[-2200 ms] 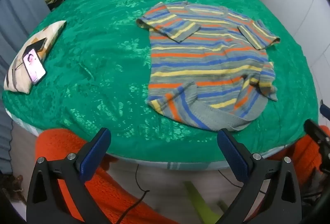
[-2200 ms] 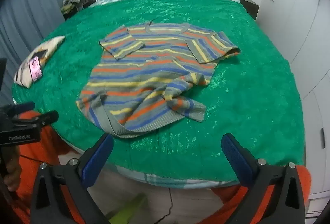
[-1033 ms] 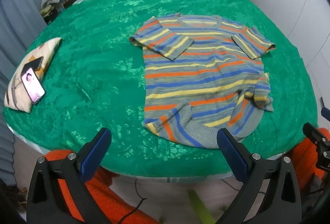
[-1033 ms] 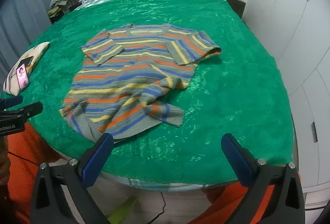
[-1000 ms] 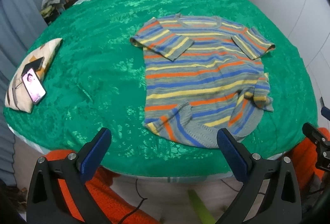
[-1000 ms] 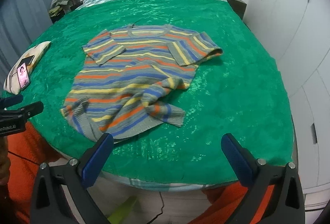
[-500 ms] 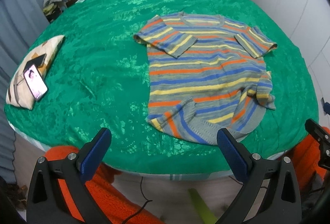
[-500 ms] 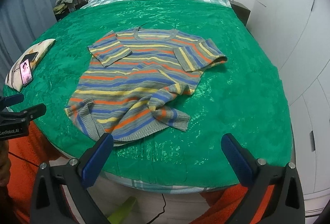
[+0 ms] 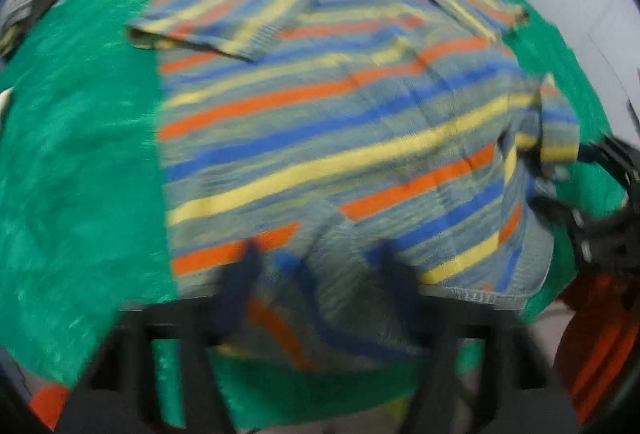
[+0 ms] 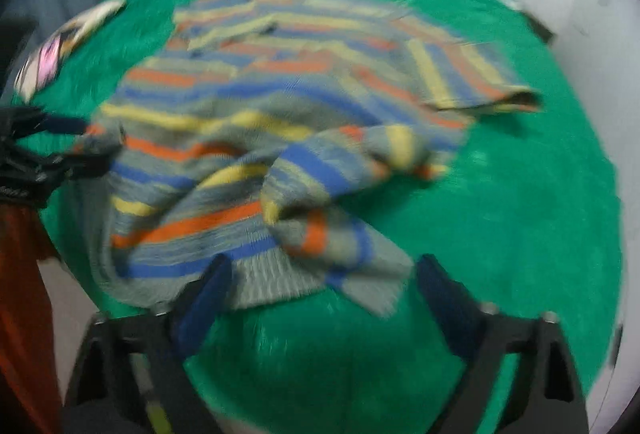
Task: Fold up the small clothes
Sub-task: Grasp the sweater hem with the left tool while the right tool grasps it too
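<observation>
Covering the bed [image 9: 80,154], a green spread carries the striped shirt [image 9: 340,122] near its front edge, hem rumpled. Both views are blurred. Left gripper [image 9: 316,266] has just been closing; its narrowed jaws straddle the folded-up hem corner, but whether the pads press the cloth cannot be told. Right gripper [image 10: 320,274], also just closing, stands released, jaws wide either side of the bunched hem corner.

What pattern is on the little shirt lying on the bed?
The striped shirt has orange, blue and yellow stripes on grey, clearest in the left wrist view.
</observation>
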`<move>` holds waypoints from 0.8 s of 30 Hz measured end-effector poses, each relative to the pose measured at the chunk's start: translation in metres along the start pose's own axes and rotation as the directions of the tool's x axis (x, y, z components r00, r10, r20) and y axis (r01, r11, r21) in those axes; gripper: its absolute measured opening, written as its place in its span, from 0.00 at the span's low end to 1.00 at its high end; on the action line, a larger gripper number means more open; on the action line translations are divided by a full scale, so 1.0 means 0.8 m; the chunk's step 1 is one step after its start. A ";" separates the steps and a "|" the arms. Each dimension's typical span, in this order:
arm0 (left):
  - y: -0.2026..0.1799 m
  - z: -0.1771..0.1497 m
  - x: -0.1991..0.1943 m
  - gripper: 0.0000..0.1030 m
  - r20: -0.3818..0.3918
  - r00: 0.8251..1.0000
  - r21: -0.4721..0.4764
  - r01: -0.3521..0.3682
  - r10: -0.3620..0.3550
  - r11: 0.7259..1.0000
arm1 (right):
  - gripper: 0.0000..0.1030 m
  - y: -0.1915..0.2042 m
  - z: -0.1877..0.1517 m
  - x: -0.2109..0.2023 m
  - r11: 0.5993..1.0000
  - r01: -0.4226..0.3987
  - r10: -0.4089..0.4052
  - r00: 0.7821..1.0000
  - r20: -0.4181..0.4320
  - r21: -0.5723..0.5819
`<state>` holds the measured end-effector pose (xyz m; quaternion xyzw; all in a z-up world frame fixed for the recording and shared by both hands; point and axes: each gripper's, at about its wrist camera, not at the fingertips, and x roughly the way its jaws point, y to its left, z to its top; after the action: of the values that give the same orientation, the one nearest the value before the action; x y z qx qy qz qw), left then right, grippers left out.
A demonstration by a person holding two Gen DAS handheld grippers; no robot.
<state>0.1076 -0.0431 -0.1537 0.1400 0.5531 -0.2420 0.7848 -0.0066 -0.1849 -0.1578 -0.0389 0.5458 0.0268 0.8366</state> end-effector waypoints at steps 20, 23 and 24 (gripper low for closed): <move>0.107 -0.108 -0.100 0.73 0.081 0.988 -0.193 0.143 -0.129 0.971 | 0.58 -0.119 -0.101 -0.054 0.808 -0.235 0.348 0.930 -0.116 0.540; 0.109 -0.102 -0.062 0.74 0.003 0.998 -0.268 0.067 -0.068 0.961 | 0.71 -0.107 -0.093 -0.045 0.842 -0.223 0.332 0.932 -0.146 0.491; 0.104 -0.101 -0.048 0.71 -0.036 0.998 -0.261 0.048 -0.060 0.964 | 0.72 -0.097 -0.091 -0.035 0.859 -0.215 0.331 0.925 -0.184 0.465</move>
<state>0.0769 0.0750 -0.1502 0.0259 0.6005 -0.1857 0.7773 -0.0773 -0.2688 -0.1586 0.2249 0.6415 0.0178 0.7332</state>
